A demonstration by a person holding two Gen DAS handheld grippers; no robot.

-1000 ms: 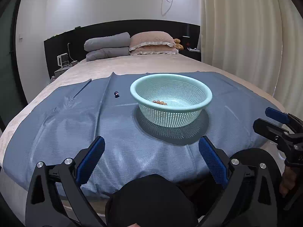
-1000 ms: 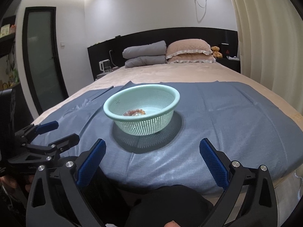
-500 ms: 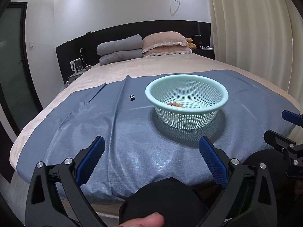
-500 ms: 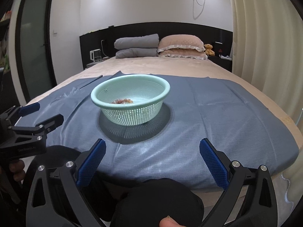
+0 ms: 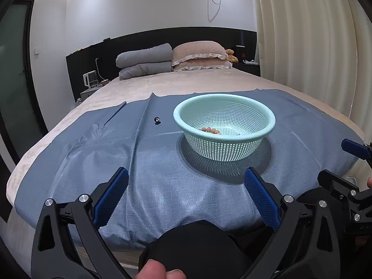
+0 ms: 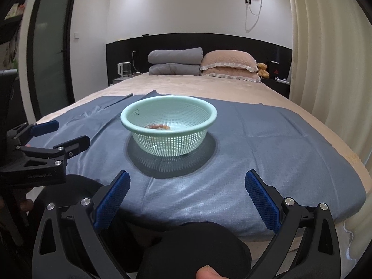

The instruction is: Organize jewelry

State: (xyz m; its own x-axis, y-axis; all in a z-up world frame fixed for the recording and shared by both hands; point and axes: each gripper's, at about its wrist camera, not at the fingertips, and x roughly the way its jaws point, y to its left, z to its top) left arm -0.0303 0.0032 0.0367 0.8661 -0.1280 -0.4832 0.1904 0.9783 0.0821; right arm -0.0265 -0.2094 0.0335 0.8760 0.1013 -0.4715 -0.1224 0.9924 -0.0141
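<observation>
Both the left claw (image 5: pixel 186 186) and right claw (image 6: pixel 187 188) gape empty; basket (image 5: pixel 224 125) rim half-hides beads (image 5: pixel 210 130).

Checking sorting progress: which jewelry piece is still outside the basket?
The small dark ring lies alone on the blue cloth, left of the mint basket; the beaded piece lies inside it.

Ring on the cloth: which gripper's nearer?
Left. The ring lies ahead of the left gripper, left of the basket. The right gripper sits further right; the basket hides the ring from it.
</observation>
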